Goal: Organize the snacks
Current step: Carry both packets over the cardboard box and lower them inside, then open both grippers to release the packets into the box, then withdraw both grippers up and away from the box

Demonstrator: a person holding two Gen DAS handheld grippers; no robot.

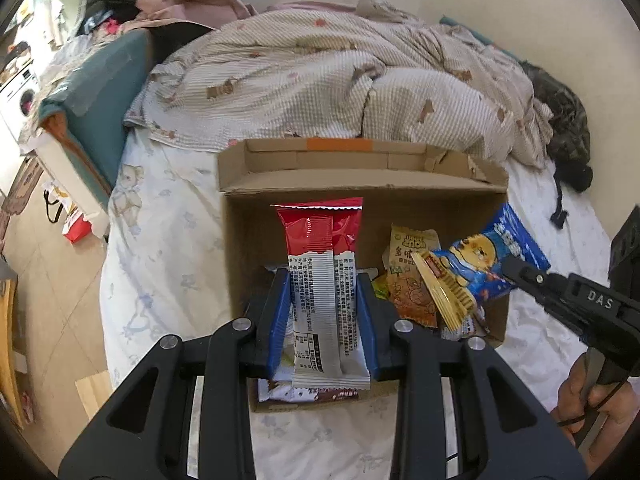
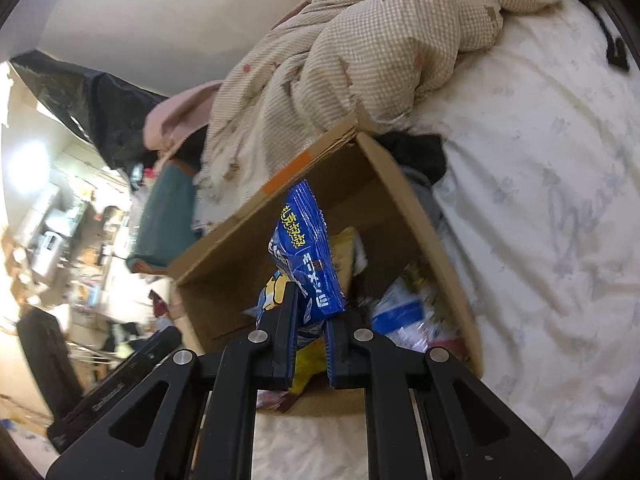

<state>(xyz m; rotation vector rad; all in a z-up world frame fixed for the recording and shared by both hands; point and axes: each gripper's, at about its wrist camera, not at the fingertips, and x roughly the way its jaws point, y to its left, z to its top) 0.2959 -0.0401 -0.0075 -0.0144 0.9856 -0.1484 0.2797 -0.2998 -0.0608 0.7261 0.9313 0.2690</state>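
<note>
Grippers (image 1: 324,280) (image 2: 312,300) tilted down over box (image 1: 360,188)

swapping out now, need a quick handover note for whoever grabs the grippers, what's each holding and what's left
Left gripper: shut on the red and white snack packet, held over the cardboard box.
Right gripper: shut on the blue snack bag, also over the box.
Done: several snacks, among them an orange packet, already lie in the box on the bed.
Left: both held packets are not yet set down.
</note>
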